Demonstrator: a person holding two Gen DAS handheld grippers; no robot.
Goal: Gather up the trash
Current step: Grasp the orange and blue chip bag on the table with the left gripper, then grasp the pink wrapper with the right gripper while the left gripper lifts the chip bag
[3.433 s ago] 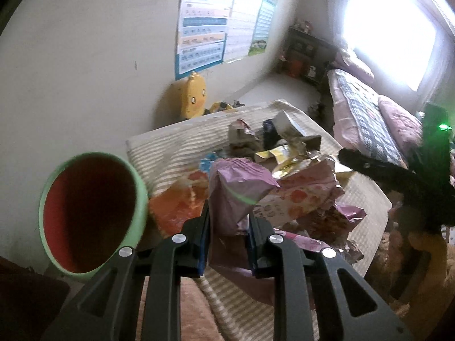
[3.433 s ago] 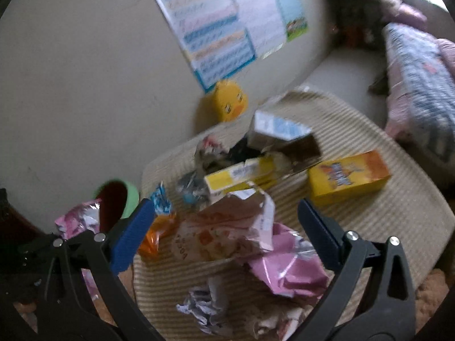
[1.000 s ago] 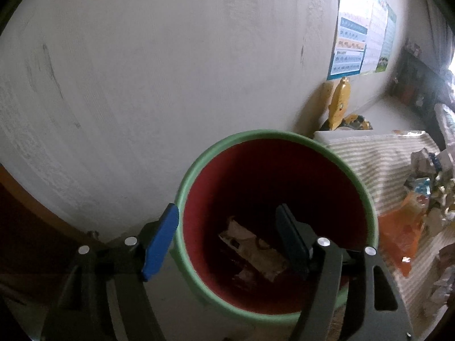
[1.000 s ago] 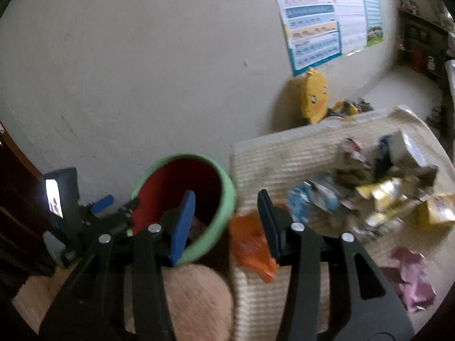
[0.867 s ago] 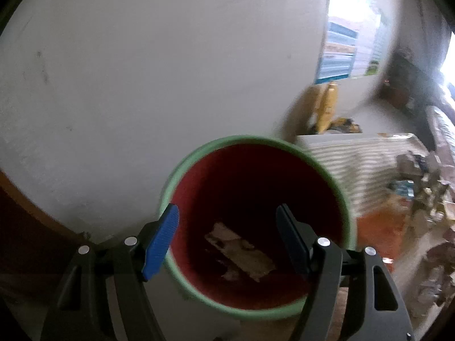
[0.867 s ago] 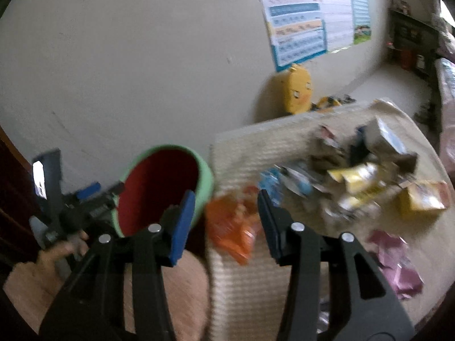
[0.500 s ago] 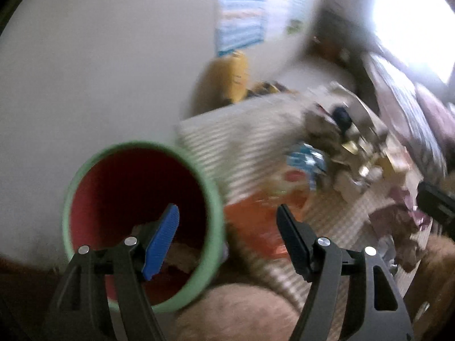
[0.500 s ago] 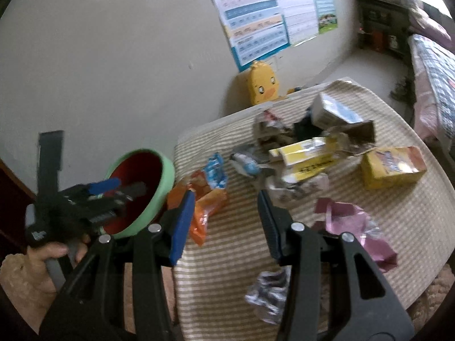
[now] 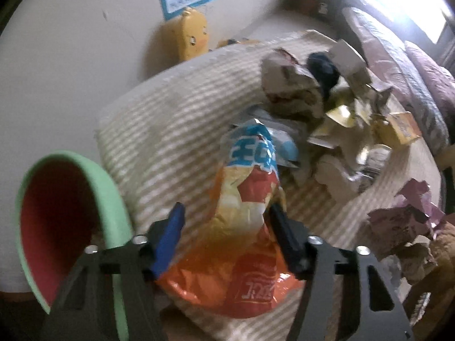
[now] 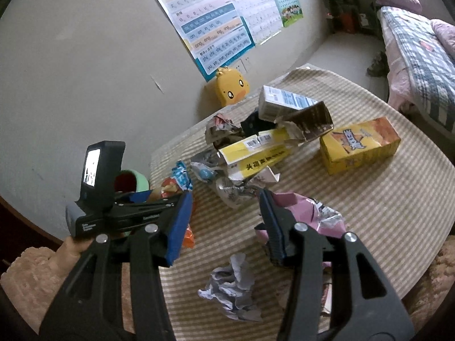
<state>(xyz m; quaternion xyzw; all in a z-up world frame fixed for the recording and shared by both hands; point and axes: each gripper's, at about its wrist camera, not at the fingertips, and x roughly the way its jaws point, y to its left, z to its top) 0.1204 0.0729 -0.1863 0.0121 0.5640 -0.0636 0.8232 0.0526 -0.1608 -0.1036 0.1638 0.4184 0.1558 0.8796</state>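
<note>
From the left wrist camera, the left gripper [image 9: 226, 221] stood with its fingers wide apart, straddling an orange snack bag [image 9: 244, 244] that lay on the near edge of the striped tablecloth [image 9: 176, 125]. The blue pad of the left finger [image 9: 170, 236] sat just beside the bag's left side and the dark right finger close against its right side; whether either one pressed into the foil I could not tell, as the picture was blurred. The bag's torn blue top pointed away toward the heap of crumpled wrappers and cartons [image 9: 335, 105] farther along the table. A green bin with a red inside [image 9: 65, 221] stood just left of the table edge, near the bag. A crumpled pink wrapper [image 9: 406, 218] lay off to the right.

From the right wrist camera, the right gripper [image 10: 226, 221] hung above the table with its fingers spread and nothing between them. Its right finger overlapped the pink wrapper [image 10: 310, 213] in view; contact was unclear. A ball of grey-white paper [image 10: 233, 287] lay below and between the fingers. The left gripper [image 10: 167, 199], gripped by a hand [image 10: 76, 245], sat at the table's left edge around the orange bag [image 10: 170, 186], with the green bin [image 10: 133, 182] right behind it. A yellow box [image 10: 359, 145] lay well apart on the far right.
</note>
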